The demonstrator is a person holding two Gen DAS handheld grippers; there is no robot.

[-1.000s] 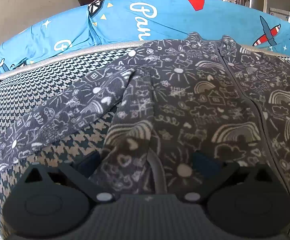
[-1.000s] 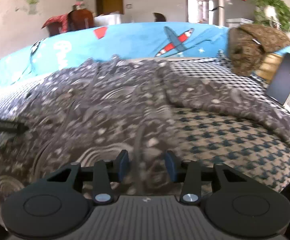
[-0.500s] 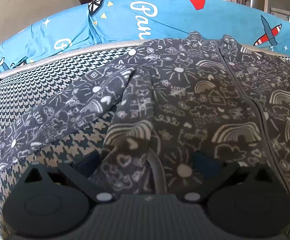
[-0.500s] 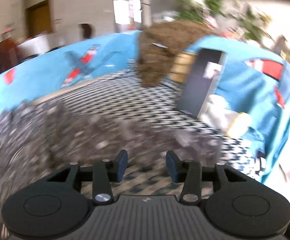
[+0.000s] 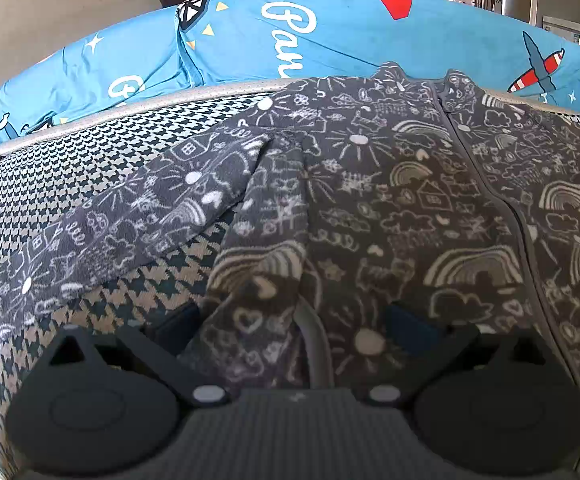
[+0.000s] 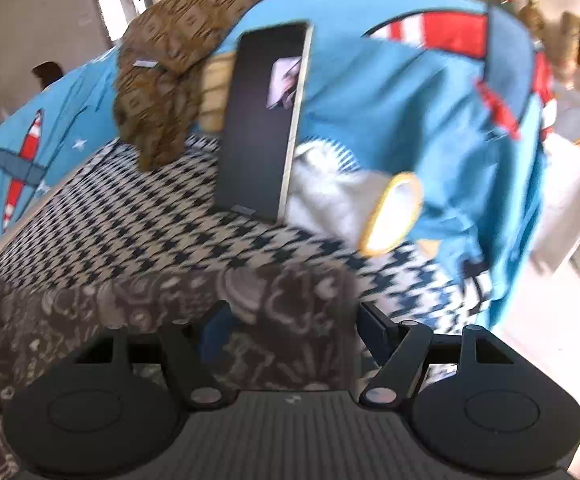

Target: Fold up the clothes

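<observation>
A dark grey fleece garment (image 5: 389, 208) with white doodle print and a front zip lies spread on the houndstooth sofa seat (image 5: 70, 168). Its left sleeve (image 5: 122, 236) stretches out toward the left. My left gripper (image 5: 290, 328) is open wide at the garment's lower left hem, and the fabric lies between its fingers. In the right wrist view the cuff end of the other sleeve (image 6: 290, 300) lies on the seat. My right gripper (image 6: 295, 324) is open wide around that cuff, one finger on each side.
A blue printed cover (image 5: 329, 40) drapes the sofa back and the right armrest (image 6: 429, 120). A dark tablet (image 6: 262, 120) stands propped at the seat's right end, with a brown patterned throw (image 6: 162, 72) behind it and a white and yellow soft toy (image 6: 369, 208) beside it.
My right gripper swung right from the garment's body to the sleeve cuff, and its fingers spread wider. The left gripper and the garment under it stayed put.
</observation>
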